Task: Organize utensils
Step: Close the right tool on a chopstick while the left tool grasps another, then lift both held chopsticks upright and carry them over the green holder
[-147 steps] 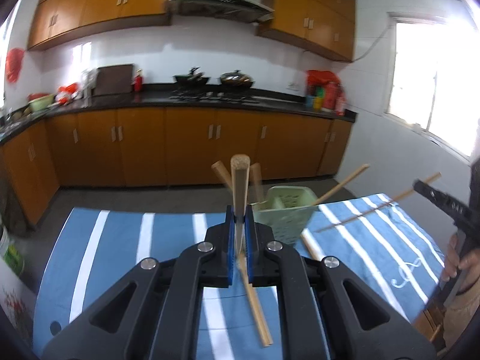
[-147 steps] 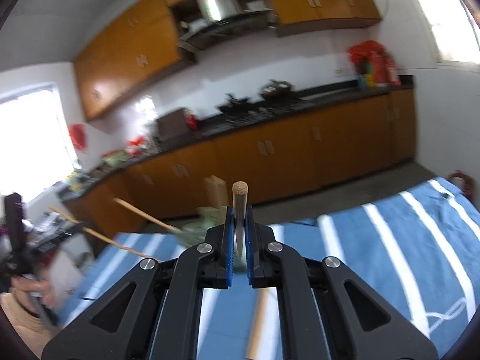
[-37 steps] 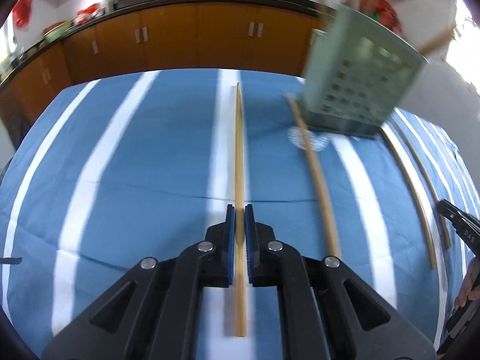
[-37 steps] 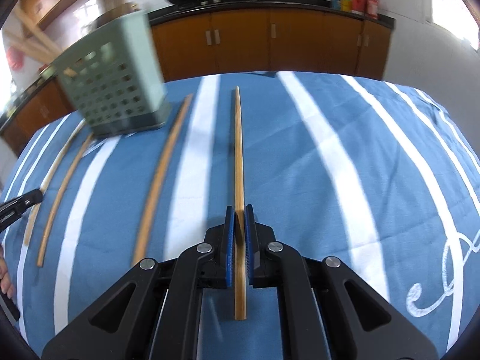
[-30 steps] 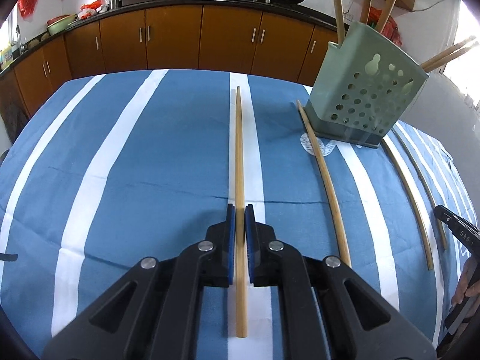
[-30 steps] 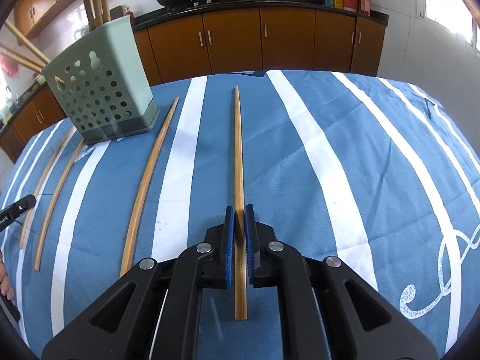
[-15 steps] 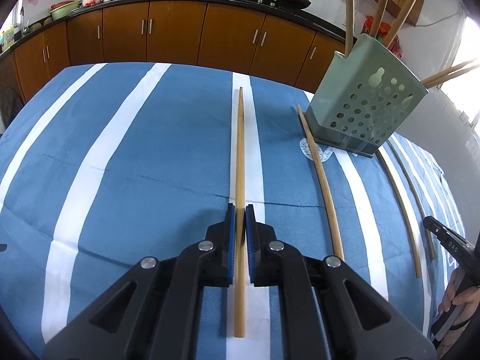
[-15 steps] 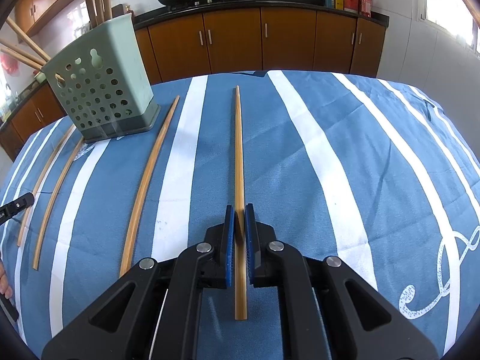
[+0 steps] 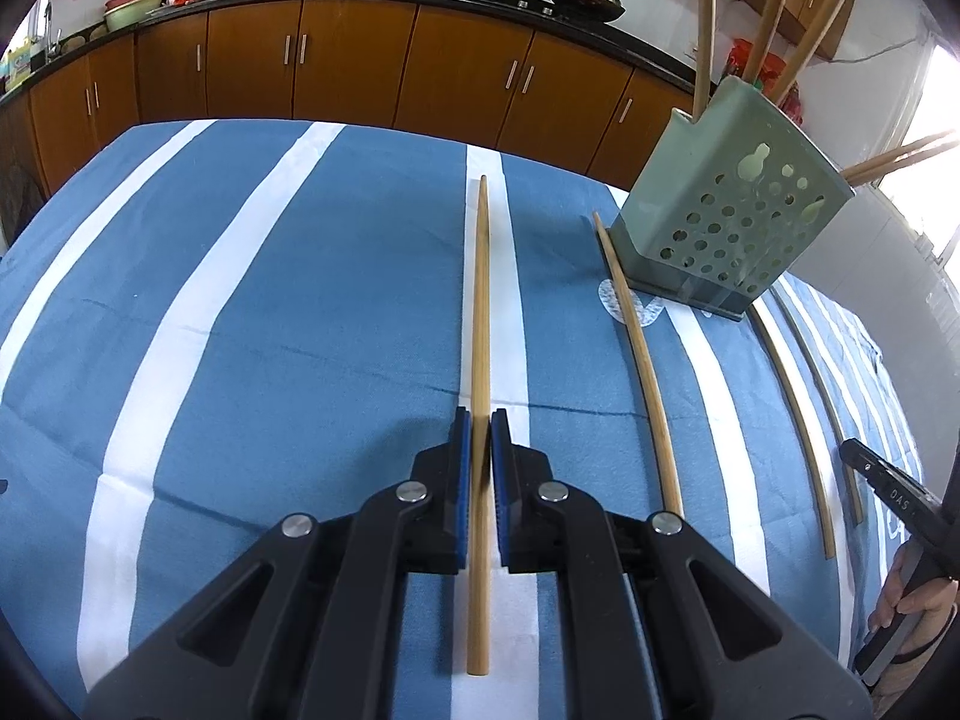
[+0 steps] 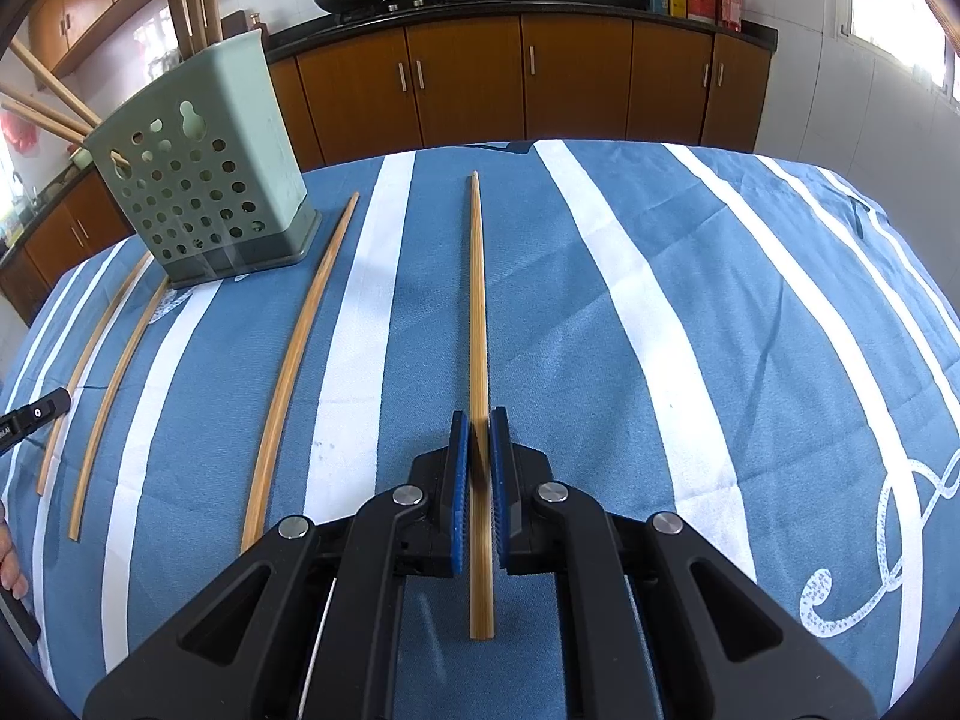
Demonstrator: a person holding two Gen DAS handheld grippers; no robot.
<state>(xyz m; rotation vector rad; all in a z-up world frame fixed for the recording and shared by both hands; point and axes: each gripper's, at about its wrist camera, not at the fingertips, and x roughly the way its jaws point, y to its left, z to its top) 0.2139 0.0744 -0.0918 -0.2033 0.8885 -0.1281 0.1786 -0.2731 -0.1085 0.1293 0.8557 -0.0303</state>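
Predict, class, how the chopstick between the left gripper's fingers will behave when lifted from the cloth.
The chopstick looks like thin, straight wood, so probably stiff and light. It seems round, so it may roll on the striped cloth if nudged. Gripped near one end by the left gripper, its long free end may droop or pivot.

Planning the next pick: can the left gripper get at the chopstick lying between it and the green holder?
Probably not yet. The left gripper has its jaws around the centre chopstick and must release first. Otherwise the way looks free: the target chopstick lies in the open on the cloth, the holder beside only its far end.
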